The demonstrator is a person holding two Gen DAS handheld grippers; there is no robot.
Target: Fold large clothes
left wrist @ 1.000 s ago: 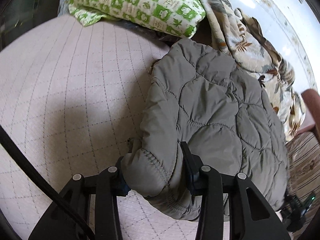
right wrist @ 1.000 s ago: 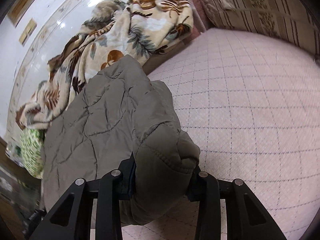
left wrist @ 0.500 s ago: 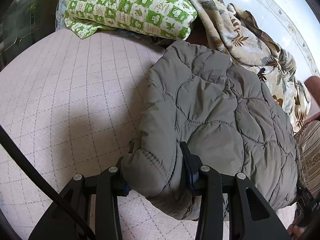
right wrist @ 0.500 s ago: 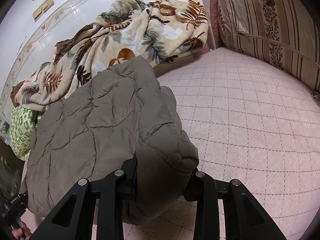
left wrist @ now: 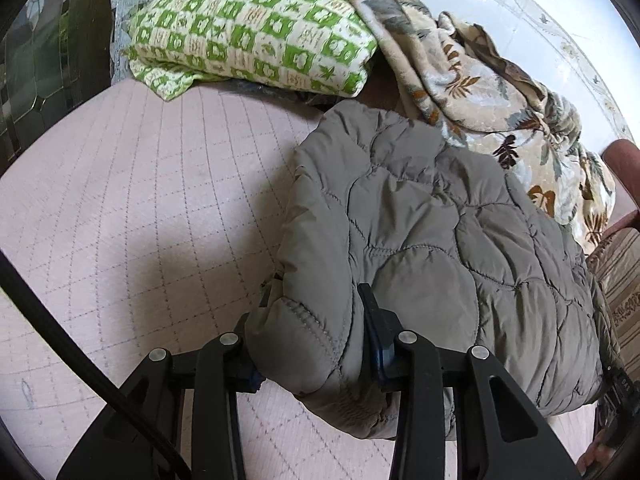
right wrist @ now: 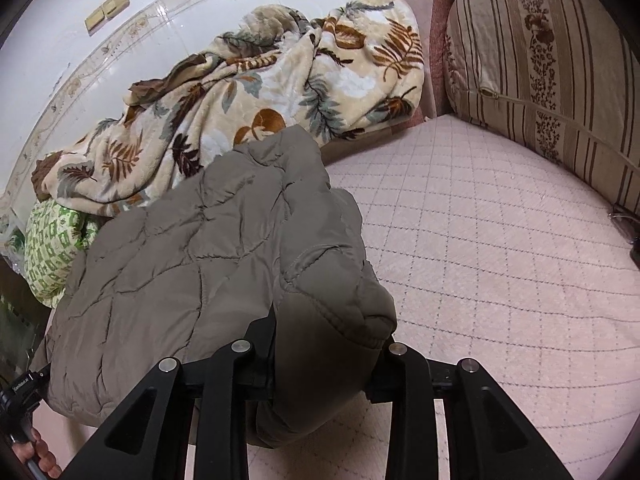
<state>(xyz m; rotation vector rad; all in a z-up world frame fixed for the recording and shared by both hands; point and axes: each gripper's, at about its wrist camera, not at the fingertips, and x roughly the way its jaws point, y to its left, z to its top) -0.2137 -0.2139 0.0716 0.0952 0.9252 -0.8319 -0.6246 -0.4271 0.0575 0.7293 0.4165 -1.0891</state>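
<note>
Since a second ago our view has swung lower and the far wall has slid back, so more of the pink quilted mattress (right wrist: 500, 240) shows beyond the jacket (left wrist: 440, 248). We hold the olive quilted jacket across the bed: our left claw (left wrist: 312, 340) is clamped on its near left corner, and our right claw (right wrist: 324, 344) is clamped on a bunched fold at its near right corner. The jacket spreads away from both claws, its far edge just beside a leaf-print blanket (right wrist: 260, 100) heaped along the wall. A green checked pillow (left wrist: 256, 36) lies at the blanket's left end, and a striped cushion (right wrist: 548, 64) stands at the bed's right side.
</note>
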